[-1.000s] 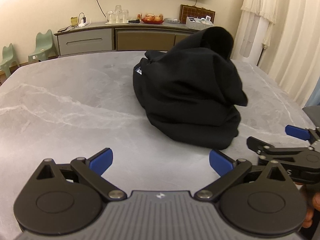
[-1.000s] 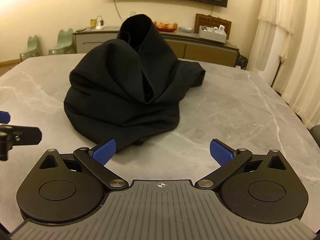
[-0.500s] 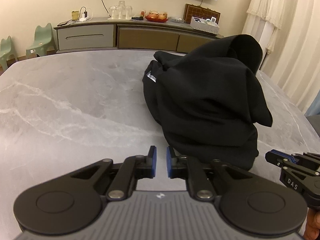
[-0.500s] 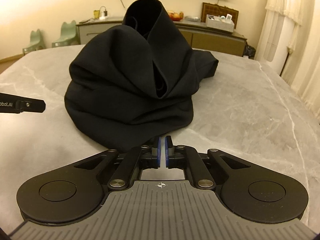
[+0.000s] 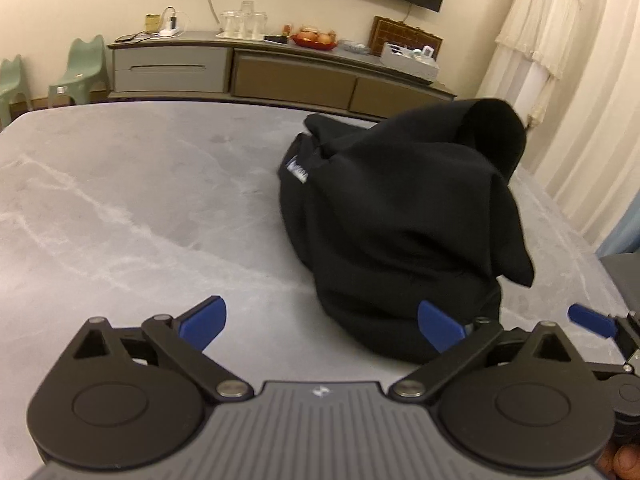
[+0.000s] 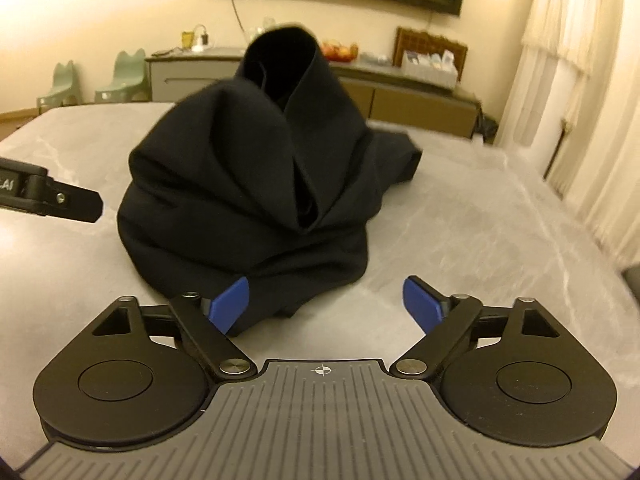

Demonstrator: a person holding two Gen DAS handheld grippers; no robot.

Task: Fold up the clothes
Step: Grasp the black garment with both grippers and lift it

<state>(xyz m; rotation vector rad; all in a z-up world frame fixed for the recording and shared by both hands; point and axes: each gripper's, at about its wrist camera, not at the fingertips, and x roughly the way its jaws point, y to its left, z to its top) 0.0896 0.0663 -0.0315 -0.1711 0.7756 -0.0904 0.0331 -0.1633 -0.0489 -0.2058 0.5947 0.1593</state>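
Note:
A black garment (image 5: 400,220) lies bunched in a tall heap on the grey marble table (image 5: 120,208). My left gripper (image 5: 320,322) hovers just short of its near edge. Its jaws are opening wide, with only bare table and the heap's foot between the blue pads. In the right wrist view the same garment (image 6: 248,184) rises ahead. The right gripper (image 6: 326,306) is also opening, and the garment's low hem lies loose beside its left pad, not pinched. One of the left gripper's fingers (image 6: 60,198) shows at the left edge.
A long sideboard (image 5: 280,76) with glasses and a fruit bowl stands behind the table. Green small chairs (image 5: 80,68) are at the far left, curtains (image 5: 560,80) at the right. Bare table top (image 6: 480,240) spreads right of the heap.
Both grippers were open a second ago, shut on nothing half a second ago, and now stand open again. The heap sits further right in the left wrist view. The garment itself has not moved.

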